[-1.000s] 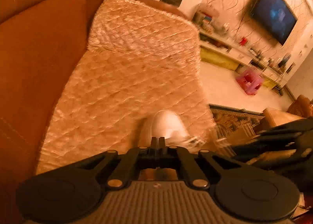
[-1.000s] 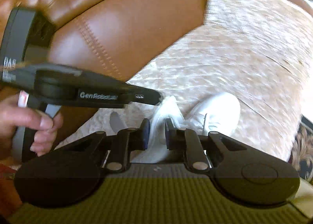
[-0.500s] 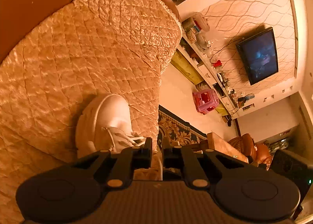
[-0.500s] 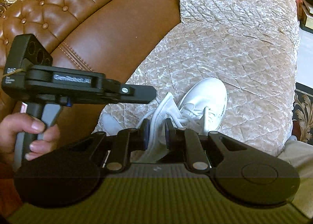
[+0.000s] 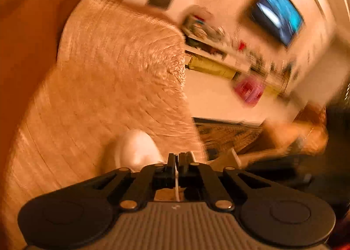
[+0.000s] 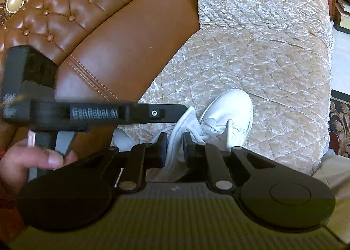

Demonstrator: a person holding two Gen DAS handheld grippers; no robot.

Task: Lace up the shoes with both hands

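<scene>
Two views, and my left one is smeared with motion blur: only the toe of the white shoe [image 5: 136, 148] shows past my left tongs [image 5: 176, 159], clenched on a thin white lace [image 5: 176, 186]. From the right, the shoe lies on the quilted sofa cover [image 6: 262, 53], its heel hidden behind my right tongs [image 6: 174, 141], which are closing on the shoe's tongue [image 6: 178, 138]. A hand [image 6: 28, 167], cut off at the edge, grips the left tool.

My right gripper [image 6: 174, 147] is closing on the tongue [image 6: 175, 140] of the white shoe [image 6: 227, 116], which rests on the quilted sofa cover [image 6: 262, 53]. My left gripper [image 6: 183, 112] reaches the tongue's top from the left.
</scene>
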